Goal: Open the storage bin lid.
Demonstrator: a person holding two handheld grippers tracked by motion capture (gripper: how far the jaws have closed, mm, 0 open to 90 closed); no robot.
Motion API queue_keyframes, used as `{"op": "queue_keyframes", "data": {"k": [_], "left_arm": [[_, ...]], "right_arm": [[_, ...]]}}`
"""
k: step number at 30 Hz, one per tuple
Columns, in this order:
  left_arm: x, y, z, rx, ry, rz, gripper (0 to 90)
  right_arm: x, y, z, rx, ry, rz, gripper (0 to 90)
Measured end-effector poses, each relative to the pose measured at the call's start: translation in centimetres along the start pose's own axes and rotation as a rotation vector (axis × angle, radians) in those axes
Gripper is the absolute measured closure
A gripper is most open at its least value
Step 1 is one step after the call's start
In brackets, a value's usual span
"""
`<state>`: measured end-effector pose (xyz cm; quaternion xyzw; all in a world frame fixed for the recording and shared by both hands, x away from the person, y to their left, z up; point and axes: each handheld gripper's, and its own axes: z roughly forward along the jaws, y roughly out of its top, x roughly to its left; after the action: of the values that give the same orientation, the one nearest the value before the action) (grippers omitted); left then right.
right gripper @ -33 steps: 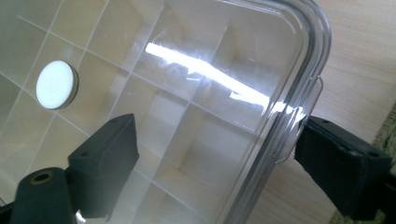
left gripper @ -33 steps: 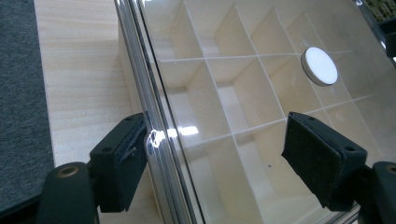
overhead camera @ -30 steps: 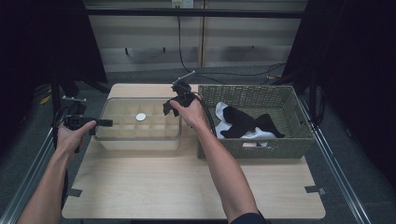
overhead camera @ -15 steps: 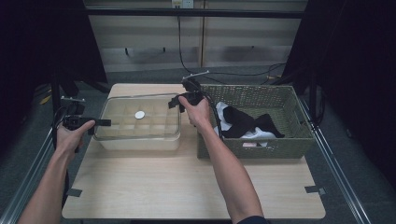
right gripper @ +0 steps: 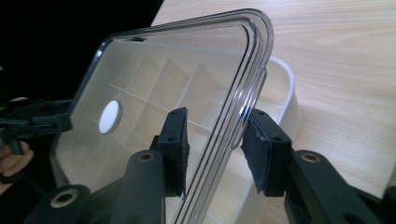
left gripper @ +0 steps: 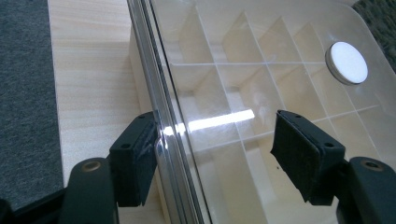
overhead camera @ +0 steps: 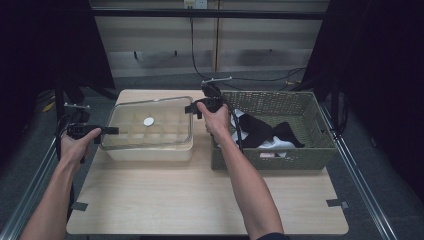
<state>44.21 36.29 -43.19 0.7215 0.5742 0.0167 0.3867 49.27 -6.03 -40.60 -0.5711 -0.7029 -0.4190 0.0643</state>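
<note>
A clear plastic lid [overhead camera: 150, 131] with a white round knob [overhead camera: 149, 121] lies over a white compartment box [overhead camera: 150, 152]. In the right gripper view the lid [right gripper: 187, 84] stands raised off the box rim [right gripper: 285, 88]. My left gripper [overhead camera: 112, 131] is at the lid's left edge. Its jaws [left gripper: 214, 119] are wide open with the rim [left gripper: 161, 135] between them, and one pad sits against the rim. My right gripper [overhead camera: 192, 109] is at the far right corner. Its jaws [right gripper: 215, 114] have just been closing around the edge, and a gap still shows at the pads.
A woven green basket [overhead camera: 270, 161] stands right of the box and holds black cloth [overhead camera: 260, 131] and a white piece [overhead camera: 272, 145]. The light wooden table [overhead camera: 200, 200] has bare room at the front. Dark floor lies beyond the left edge.
My right hand has shifted a little right and back along the lid's far right corner, and its jaws stand closer together. The left hand and the lid have stayed put.
</note>
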Motion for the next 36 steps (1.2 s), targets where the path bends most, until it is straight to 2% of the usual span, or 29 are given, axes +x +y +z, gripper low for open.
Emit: {"op": "queue_keyframes", "data": {"k": [3,5,8,12,14,17,19,21,25,29,32,35,36], "left_arm": [[0.0,0.0,0.1,-0.005,-0.002,-0.010,32.7],[0.0,0.0,0.1,-0.006,-0.003,-0.010,32.6],[0.1,0.1,0.1,-0.003,-0.005,-0.014,32.6],[0.3,0.0,0.0,0.006,0.000,0.002,32.7],[0.2,0.0,0.0,-0.005,0.002,-0.009,32.8],[0.4,0.0,-0.2,-0.006,-0.006,-0.004,32.9],[0.4,0.1,-0.2,-0.018,-0.015,-0.015,33.9],[0.3,0.1,-0.1,-0.021,-0.003,-0.007,34.4],[0.5,0.1,-0.2,-0.018,-0.010,-0.010,34.8],[0.6,0.0,-0.7,-0.033,-0.015,-0.005,41.3],[0.6,-0.1,-0.9,-0.042,-0.016,-0.008,42.6],[0.7,-0.2,-1.3,-0.069,-0.015,-0.008,47.0],[0.7,-0.2,-1.5,-0.093,-0.017,-0.017,49.7]], "right_arm": [[0.0,-0.1,0.0,0.008,0.020,0.005,61.8],[0.0,-0.1,0.1,-0.002,0.011,-0.007,62.7],[-0.1,-0.2,0.2,0.018,0.012,-0.005,62.9],[-0.3,-0.3,0.2,0.023,0.034,-0.009,66.5],[-0.4,-0.3,0.0,0.012,0.045,-0.011,68.8],[-0.5,-0.2,-0.5,-0.003,0.050,-0.020,72.1],[-0.6,-0.2,-0.7,-0.005,0.042,-0.026,72.5],[-0.5,-0.3,-0.7,0.000,0.039,-0.024,72.5],[-0.6,-0.4,-0.7,-0.023,0.056,-0.035,72.2],[-0.5,-0.5,-0.7,-0.015,0.067,-0.043,71.0],[-0.4,-0.5,-0.6,-0.028,0.072,-0.042,70.7],[-0.3,-0.5,-0.5,-0.027,0.071,-0.039,70.3],[-0.3,-0.6,-0.5,-0.026,0.069,-0.042,70.6]]}}
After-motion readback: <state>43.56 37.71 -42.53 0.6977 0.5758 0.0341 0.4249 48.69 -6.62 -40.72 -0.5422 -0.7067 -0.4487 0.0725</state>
